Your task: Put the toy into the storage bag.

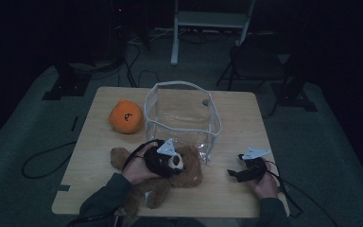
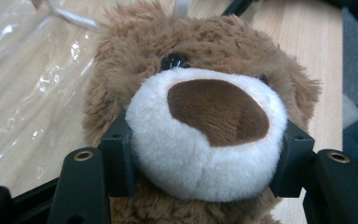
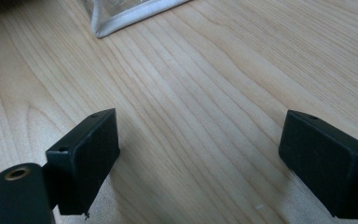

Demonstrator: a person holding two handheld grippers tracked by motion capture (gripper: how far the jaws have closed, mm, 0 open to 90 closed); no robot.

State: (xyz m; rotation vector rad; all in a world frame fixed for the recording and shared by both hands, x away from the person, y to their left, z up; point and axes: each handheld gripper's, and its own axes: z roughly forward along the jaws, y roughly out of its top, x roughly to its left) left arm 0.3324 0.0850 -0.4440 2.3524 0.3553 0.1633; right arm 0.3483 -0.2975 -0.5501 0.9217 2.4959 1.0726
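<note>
High view: an orange toy (image 1: 125, 116) lies at the surface's (image 1: 236, 194) left; the left tool (image 1: 166, 161) clamps the bear's (image 1: 189, 172) white muzzle (bear lying before a clear bag (image 1: 182, 116)); the right tool (image 1: 238, 173) hovers wide open, empty.

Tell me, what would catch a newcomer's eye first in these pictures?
Most striking is the brown teddy bear lying at the table's near edge, its white muzzle pinched between the jaws of the left gripper. Just behind it stands a clear plastic bag with white trim, open at the top, and a round orange plush toy sits to its left. The right gripper rests open over bare wooden table.
</note>
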